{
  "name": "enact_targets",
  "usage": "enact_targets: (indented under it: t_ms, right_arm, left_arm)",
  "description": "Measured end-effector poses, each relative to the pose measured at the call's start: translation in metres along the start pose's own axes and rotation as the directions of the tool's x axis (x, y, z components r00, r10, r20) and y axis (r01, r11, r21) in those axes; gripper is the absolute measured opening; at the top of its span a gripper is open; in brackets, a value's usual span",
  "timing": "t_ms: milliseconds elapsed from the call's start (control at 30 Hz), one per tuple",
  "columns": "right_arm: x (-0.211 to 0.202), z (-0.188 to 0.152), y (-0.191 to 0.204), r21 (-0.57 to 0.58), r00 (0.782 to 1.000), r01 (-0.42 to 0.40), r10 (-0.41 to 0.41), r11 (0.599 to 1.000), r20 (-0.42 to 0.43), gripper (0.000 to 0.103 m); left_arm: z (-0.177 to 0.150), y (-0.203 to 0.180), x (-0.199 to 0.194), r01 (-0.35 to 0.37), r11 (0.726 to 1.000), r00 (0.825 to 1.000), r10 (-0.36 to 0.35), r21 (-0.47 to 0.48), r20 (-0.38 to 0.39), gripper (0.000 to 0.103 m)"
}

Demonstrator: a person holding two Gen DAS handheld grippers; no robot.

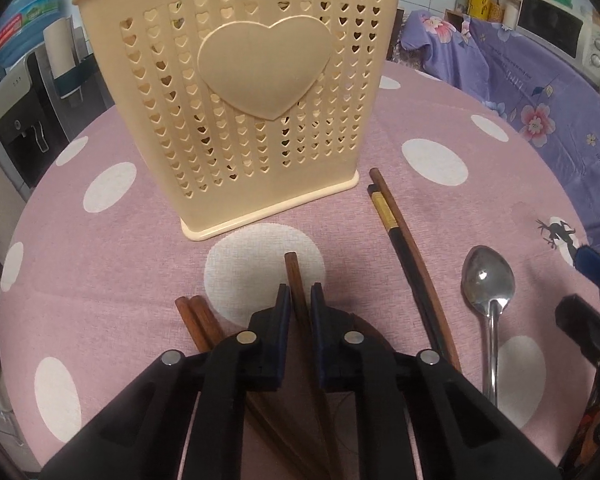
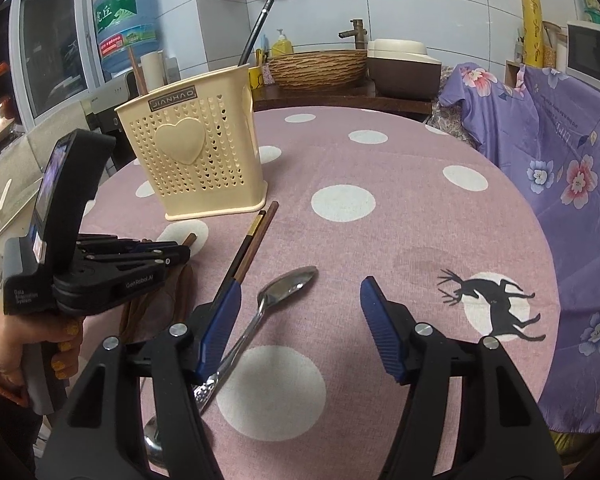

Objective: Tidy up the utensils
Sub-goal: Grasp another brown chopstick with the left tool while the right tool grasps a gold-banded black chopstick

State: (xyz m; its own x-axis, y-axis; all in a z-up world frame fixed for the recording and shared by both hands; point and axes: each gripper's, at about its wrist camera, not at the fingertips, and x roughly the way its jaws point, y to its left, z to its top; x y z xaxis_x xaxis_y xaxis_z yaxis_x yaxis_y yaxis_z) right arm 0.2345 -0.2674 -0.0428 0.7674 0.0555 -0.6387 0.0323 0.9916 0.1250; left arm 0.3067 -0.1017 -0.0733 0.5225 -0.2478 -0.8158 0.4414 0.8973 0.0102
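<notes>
The left tool (image 1: 300,292) was pressed together on a single brown chopstick (image 1: 291,270), its pads pinching the stick a little below the blunt end, which poked out toward the cream utensil holder (image 1: 236,120). That holder, pierced with small hearts and standing upright on the bench (image 1: 440,208), served as the landmark: the pinched chopstick lay just in front of its base, a brown pair (image 1: 196,316) lay in front of it and to the left of the tool, and two more sticks, one black with a gold band (image 1: 384,210) and one brown, ran back from the holder's right front corner. Farther to the right of the holder lay a steel spoon (image 2: 288,284). The right tool (image 2: 300,304) hung spread above that spoon, gripping nothing; the spoon's handle passed beside the left pad. A hand (image 2: 28,344) carried the left tool. The step in hand looked like the pick-up of one chopstick. The next move would likely call for lifting it clear of its neighbours, tipping it upright, and lowering it into the holder's open top, where a few handles already stood.
</notes>
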Motion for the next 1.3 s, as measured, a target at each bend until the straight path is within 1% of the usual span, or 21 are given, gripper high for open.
enact_targets:
  t_ms: [200, 533, 633, 733, 833, 900, 1000, 1100, 1267, 1300]
  right_arm:
    - [0.025, 0.019, 0.003, 0.019, 0.998, -0.017, 0.018, 1.000, -0.052, 0.056]
    - [0.043, 0.023, 0.005, 0.046, 0.995, -0.012, 0.016, 0.999, -0.100, 0.055]
    - [0.050, 0.026, 0.004, 0.063, 0.992, -0.018, 0.026, 0.998, -0.125, 0.054]
    - [0.062, 0.033, 0.007, 0.068, 0.987, -0.033, 0.043, 0.997, -0.157, 0.052]
    - [0.078, 0.040, 0.016, 0.048, 0.979, -0.036, 0.045, 0.998, -0.199, 0.048]
    - [0.091, 0.043, 0.020, 0.051, 0.970, -0.027, 0.038, 0.998, -0.241, 0.043]
    - [0.104, 0.046, 0.026, 0.024, 0.963, 0.000, 0.006, 1.000, -0.270, 0.039]
    - [0.112, 0.049, 0.028, 0.012, 0.959, 0.034, -0.029, 0.999, -0.282, 0.036]
    - [0.118, 0.053, 0.028, 0.017, 0.955, 0.039, -0.033, 0.999, -0.296, 0.035]
    - [0.119, 0.054, 0.028, 0.024, 0.953, 0.039, -0.030, 0.999, -0.303, 0.033]
  left_arm:
    - [0.002, 0.003, 0.000, 0.008, 1.000, 1.000, -0.008, -0.023, 0.005, 0.010]
    - [0.002, 0.006, -0.001, 0.015, 0.998, 1.000, -0.013, -0.062, 0.028, 0.008]
    - [0.003, 0.012, -0.013, 0.019, 0.996, 0.998, -0.013, -0.088, 0.067, 0.008]
    - [0.003, 0.019, -0.035, 0.034, 0.993, 0.992, -0.019, -0.112, 0.128, 0.008]
    - [0.001, 0.029, -0.057, 0.060, 0.987, 0.983, -0.033, -0.148, 0.181, 0.008]
    - [-0.002, 0.036, -0.074, 0.074, 0.983, 0.975, -0.035, -0.168, 0.220, 0.008]
    - [-0.004, 0.041, -0.094, 0.086, 0.979, 0.963, -0.035, -0.182, 0.266, 0.008]
    - [-0.007, 0.042, -0.103, 0.089, 0.980, 0.957, -0.034, -0.179, 0.289, 0.008]
    - [-0.009, 0.041, -0.105, 0.098, 0.980, 0.954, -0.044, -0.171, 0.296, 0.008]
    - [-0.009, 0.041, -0.105, 0.103, 0.980, 0.954, -0.049, -0.171, 0.295, 0.008]
